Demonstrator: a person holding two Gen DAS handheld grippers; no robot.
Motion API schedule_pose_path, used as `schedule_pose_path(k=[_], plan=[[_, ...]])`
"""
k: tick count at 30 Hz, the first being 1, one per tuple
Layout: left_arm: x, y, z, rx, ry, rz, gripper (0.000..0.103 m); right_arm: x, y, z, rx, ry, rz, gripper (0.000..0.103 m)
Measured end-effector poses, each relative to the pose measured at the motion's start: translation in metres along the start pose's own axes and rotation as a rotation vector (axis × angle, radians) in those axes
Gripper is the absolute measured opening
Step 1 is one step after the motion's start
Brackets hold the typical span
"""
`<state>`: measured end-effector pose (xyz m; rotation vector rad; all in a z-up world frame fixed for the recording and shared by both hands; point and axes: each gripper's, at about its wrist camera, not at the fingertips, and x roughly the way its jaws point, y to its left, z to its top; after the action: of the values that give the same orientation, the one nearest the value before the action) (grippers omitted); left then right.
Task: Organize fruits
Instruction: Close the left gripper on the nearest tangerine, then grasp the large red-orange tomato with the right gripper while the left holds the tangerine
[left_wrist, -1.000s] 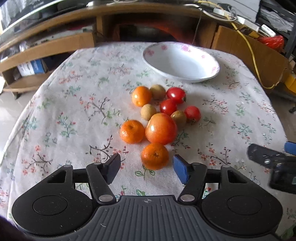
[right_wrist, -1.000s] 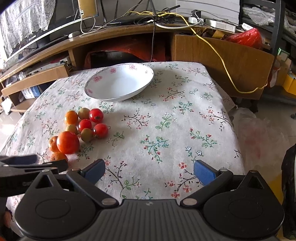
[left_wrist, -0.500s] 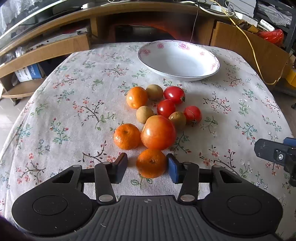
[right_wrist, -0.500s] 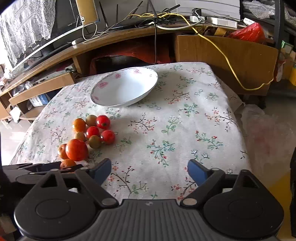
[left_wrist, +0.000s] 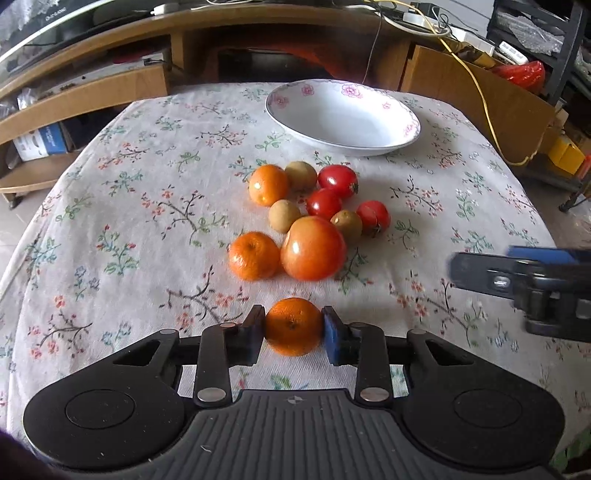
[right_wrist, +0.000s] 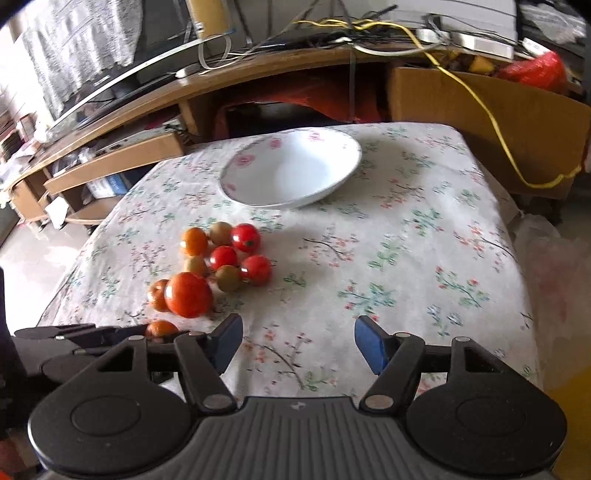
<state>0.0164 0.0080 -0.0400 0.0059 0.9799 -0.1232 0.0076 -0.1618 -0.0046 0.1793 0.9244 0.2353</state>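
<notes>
My left gripper (left_wrist: 293, 326) is shut on an orange tangerine (left_wrist: 293, 325) and holds it just above the floral tablecloth. Beyond it lies a cluster of fruit: a big red-orange tomato (left_wrist: 313, 248), two more tangerines (left_wrist: 253, 254), three small red tomatoes (left_wrist: 338, 181) and three small brownish fruits (left_wrist: 284, 216). An empty white bowl (left_wrist: 343, 116) with pink flowers stands at the far side. My right gripper (right_wrist: 297, 341) is open and empty over bare cloth, right of the cluster (right_wrist: 221, 258); it shows at the right edge of the left wrist view (left_wrist: 524, 275).
The table edge (right_wrist: 517, 258) drops off to the right, with a cardboard box (right_wrist: 480, 122) and a yellow cable behind. A wooden TV stand (left_wrist: 110, 85) with shelves runs along the back.
My left gripper closed on the nearest tangerine and lifted it back from the cluster. My right gripper narrowed its opening and moved in toward the fruit.
</notes>
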Motion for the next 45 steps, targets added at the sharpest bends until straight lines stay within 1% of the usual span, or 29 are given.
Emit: schedule_pose_path(k=[4, 9, 12, 15, 21, 22, 24, 25, 26, 27, 31, 34, 35, 36, 41, 45], plan=[[-0.004, 0.01, -0.003, -0.02, 0.002, -0.013, 0.041, 0.014, 0.016, 0.005, -0.051, 0.034, 0.07, 0.066], [-0.006, 0.016, -0.007, -0.022, 0.002, -0.026, 0.041, 0.031, 0.038, 0.013, -0.118, 0.032, 0.151, 0.066], [-0.006, 0.018, -0.008, -0.021, 0.001, -0.034, 0.041, 0.041, 0.05, 0.017, -0.156, 0.045, 0.197, 0.066], [-0.007, 0.019, -0.009, -0.017, 0.0, -0.041, 0.041, 0.056, 0.06, 0.019, -0.2, 0.068, 0.211, 0.066], [-0.007, 0.021, -0.011, -0.004, -0.009, -0.052, 0.043, 0.081, 0.07, 0.024, -0.208, 0.127, 0.255, 0.066], [-0.007, 0.021, -0.012, 0.001, -0.012, -0.051, 0.043, 0.085, 0.071, 0.024, -0.21, 0.133, 0.253, 0.065], [-0.006, 0.019, -0.013, 0.022, -0.018, -0.045, 0.043, 0.092, 0.071, 0.023, -0.208, 0.152, 0.25, 0.053], [-0.006, 0.018, -0.013, 0.03, -0.019, -0.042, 0.044, 0.092, 0.07, 0.022, -0.212, 0.144, 0.251, 0.051], [-0.006, 0.016, -0.013, 0.035, -0.019, -0.041, 0.047, 0.092, 0.07, 0.022, -0.219, 0.142, 0.244, 0.045], [-0.006, 0.016, -0.013, 0.037, -0.018, -0.041, 0.047, 0.093, 0.069, 0.023, -0.219, 0.144, 0.236, 0.043], [-0.006, 0.012, -0.013, 0.057, -0.013, -0.016, 0.047, 0.088, 0.064, 0.022, -0.203, 0.152, 0.244, 0.043], [-0.005, 0.013, -0.012, 0.054, -0.008, -0.013, 0.044, 0.084, 0.063, 0.02, -0.206, 0.162, 0.242, 0.043], [-0.005, 0.014, -0.012, 0.054, -0.007, -0.01, 0.041, 0.082, 0.061, 0.02, -0.202, 0.163, 0.246, 0.043], [-0.006, 0.014, -0.011, 0.051, -0.008, -0.007, 0.041, 0.08, 0.059, 0.019, -0.197, 0.164, 0.248, 0.043], [-0.005, 0.015, -0.008, 0.033, -0.009, -0.013, 0.04, 0.069, 0.046, 0.021, -0.151, 0.153, 0.253, 0.042], [-0.009, 0.015, -0.006, 0.021, -0.017, -0.028, 0.039, 0.06, 0.041, 0.023, -0.139, 0.133, 0.257, 0.042]])
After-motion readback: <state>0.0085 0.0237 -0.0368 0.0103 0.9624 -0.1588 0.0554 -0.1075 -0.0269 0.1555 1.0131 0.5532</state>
